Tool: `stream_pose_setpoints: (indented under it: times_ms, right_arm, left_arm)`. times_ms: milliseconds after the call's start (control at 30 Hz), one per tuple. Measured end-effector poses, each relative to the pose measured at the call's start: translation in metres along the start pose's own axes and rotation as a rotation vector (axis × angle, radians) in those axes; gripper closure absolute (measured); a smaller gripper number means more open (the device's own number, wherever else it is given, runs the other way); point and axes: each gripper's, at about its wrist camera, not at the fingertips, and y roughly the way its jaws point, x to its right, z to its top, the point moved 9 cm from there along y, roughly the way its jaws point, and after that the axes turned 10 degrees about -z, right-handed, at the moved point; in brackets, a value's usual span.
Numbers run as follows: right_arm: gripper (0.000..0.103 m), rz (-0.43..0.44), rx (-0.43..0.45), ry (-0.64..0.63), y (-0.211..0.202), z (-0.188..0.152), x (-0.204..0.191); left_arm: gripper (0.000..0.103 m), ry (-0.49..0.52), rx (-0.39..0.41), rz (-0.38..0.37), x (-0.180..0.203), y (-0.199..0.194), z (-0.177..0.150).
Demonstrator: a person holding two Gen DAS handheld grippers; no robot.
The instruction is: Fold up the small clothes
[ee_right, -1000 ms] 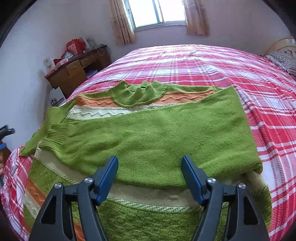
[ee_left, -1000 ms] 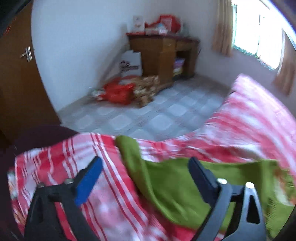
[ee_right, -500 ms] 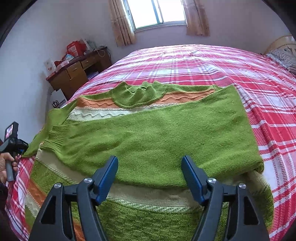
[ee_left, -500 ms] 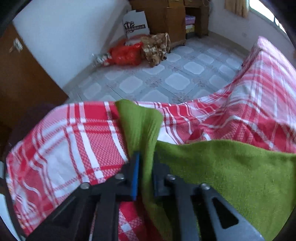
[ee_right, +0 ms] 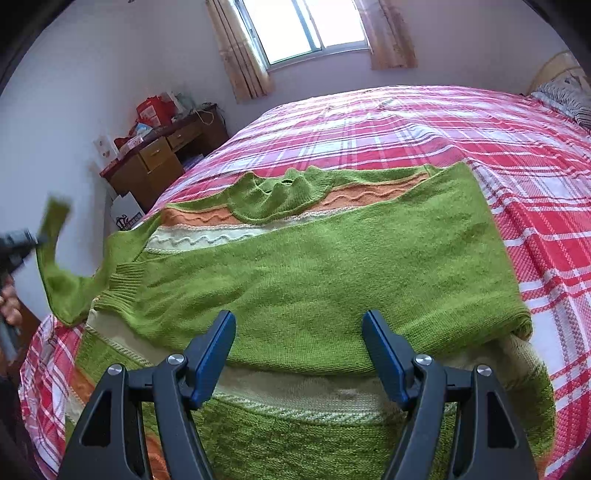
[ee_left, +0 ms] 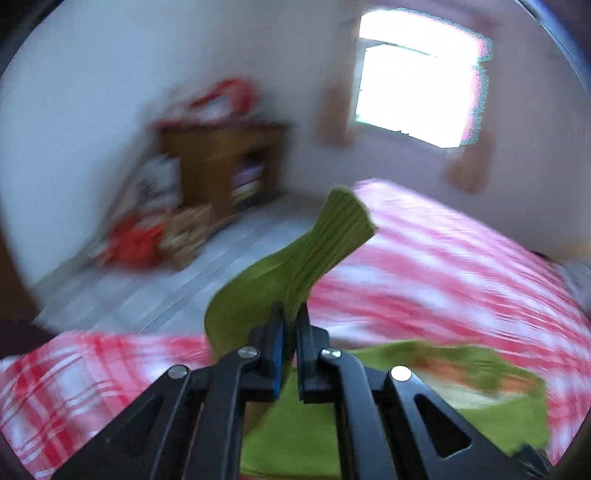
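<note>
A green knitted sweater with orange and cream stripes lies flat on the red plaid bed; one sleeve is folded across its chest. My left gripper is shut on the other green sleeve near its ribbed cuff and holds it in the air. In the right wrist view that gripper is at the far left with the lifted sleeve. My right gripper is open and empty, hovering over the sweater's lower part.
A wooden desk with red bags on top stands by the wall left of the bed. Bags and a box lie on the tiled floor beside it. A window with curtains is behind the bed. Pillows are far right.
My left gripper closed on the left sleeve and has lifted it off the bed, up and toward the sweater. The right gripper has stayed still and open.
</note>
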Motion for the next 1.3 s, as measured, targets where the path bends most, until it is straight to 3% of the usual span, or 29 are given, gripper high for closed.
stream_pose_setpoints:
  times_ms: [100, 167, 267, 367, 500, 600, 667, 733, 767, 933, 1000, 1067, 1200, 1267, 1300]
  right_arm:
    - [0.031, 0.012, 0.002, 0.011, 0.000, 0.000, 0.001]
    - [0.031, 0.020, 0.004, 0.019, -0.001, 0.000, 0.002]
    - [0.031, 0.032, 0.006, 0.031, -0.002, 0.000, 0.003]
    - [0.031, 0.044, 0.007, 0.043, -0.003, 0.001, 0.004]
    - [0.031, 0.064, 0.009, 0.062, -0.004, 0.001, 0.006]
    - [0.031, 0.069, 0.009, 0.067, -0.003, 0.001, 0.006]
    - [0.031, 0.069, 0.008, 0.067, -0.003, 0.002, 0.007]
    - [0.031, 0.071, 0.007, 0.070, -0.003, 0.002, 0.008]
    - [0.031, 0.078, 0.004, 0.075, -0.003, 0.002, 0.008]
    - [0.031, 0.134, -0.051, 0.151, -0.006, 0.010, 0.012]
    - [0.031, 0.225, -0.034, 0.166, -0.018, 0.023, -0.006]
    - [0.031, 0.246, -0.028, 0.145, -0.019, 0.031, -0.023]
    - [0.032, 0.131, -0.116, 0.027, 0.024, 0.026, -0.057]
    - [0.042, 0.085, -0.122, -0.007, 0.038, 0.020, -0.066]
    - [0.056, 0.040, -0.084, -0.050, 0.040, 0.021, -0.070]
  left_arm:
    - [0.097, 0.065, -0.003, -0.187, 0.085, -0.003, -0.016]
    - [0.097, 0.085, -0.065, -0.266, 0.133, 0.009, -0.048]
    - [0.097, 0.092, -0.178, -0.305, 0.170, 0.033, -0.102]
    - [0.097, 0.100, -0.282, -0.274, 0.185, 0.053, -0.156]
    - [0.097, 0.122, -0.361, -0.224, 0.182, 0.059, -0.191]
    - [0.084, 0.166, -0.361, -0.232, 0.176, 0.044, -0.189]
    - [0.049, 0.175, -0.363, -0.245, 0.172, 0.029, -0.187]
    - [0.022, 0.163, -0.318, -0.226, 0.158, 0.015, -0.182]
    - [0.015, 0.151, -0.286, -0.208, 0.147, 0.009, -0.180]
    - [0.014, 0.063, -0.234, -0.092, 0.087, -0.010, -0.197]
    - [0.015, 0.034, -0.222, -0.052, 0.071, -0.010, -0.208]
    - [0.014, 0.038, -0.179, -0.057, 0.072, -0.013, -0.210]
    - [0.002, 0.059, -0.190, -0.076, 0.078, -0.004, -0.213]
    - [0.000, 0.078, -0.192, -0.075, 0.081, -0.001, -0.214]
    - [0.000, 0.080, -0.194, -0.073, 0.081, 0.000, -0.215]
